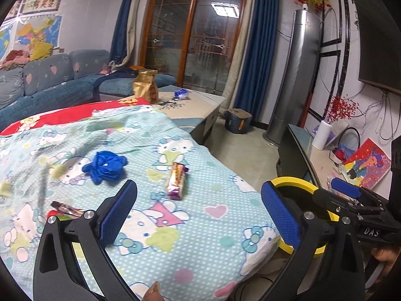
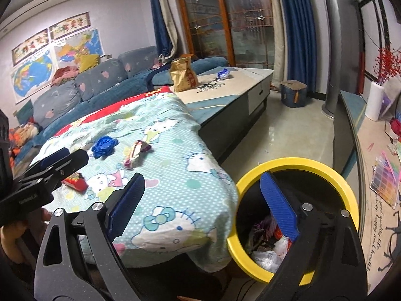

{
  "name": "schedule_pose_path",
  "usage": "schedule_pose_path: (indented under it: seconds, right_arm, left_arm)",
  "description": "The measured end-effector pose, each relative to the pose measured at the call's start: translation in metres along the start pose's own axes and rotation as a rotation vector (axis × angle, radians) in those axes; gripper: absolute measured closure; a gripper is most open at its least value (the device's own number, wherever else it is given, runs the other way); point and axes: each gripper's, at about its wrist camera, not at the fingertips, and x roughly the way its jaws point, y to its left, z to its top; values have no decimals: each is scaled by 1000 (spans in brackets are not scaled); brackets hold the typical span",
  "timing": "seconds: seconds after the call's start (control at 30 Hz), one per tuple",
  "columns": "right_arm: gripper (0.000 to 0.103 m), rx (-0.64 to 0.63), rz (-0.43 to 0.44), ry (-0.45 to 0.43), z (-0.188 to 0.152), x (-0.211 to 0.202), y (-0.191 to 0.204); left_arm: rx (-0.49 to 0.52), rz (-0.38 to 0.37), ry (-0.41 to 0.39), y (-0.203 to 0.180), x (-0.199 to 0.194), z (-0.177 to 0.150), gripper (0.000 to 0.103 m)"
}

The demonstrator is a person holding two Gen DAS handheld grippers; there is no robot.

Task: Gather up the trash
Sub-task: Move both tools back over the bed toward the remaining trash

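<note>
A crumpled blue glove, a purple-and-orange snack wrapper and a red wrapper lie on the cat-print blanket. Beside the blanket's right edge stands a yellow-rimmed black bin with wrappers and plastic inside. My left gripper hovers open over the blanket, short of the snack wrapper, nothing between its fingers. My right gripper is open and empty, its right finger over the bin's mouth.
A low coffee table beyond the blanket carries a gold paper bag and a blue wrapper. A sofa runs along the left. A TV stand, a tower air conditioner and a small stool border the tiled floor.
</note>
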Motion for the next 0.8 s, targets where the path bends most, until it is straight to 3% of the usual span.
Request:
schedule_pose_path:
  seconds: [0.8]
  right_arm:
    - [15,-146,117,38,13,32,71]
  left_arm:
    - [-135,175,-17,80,-27,-3,7]
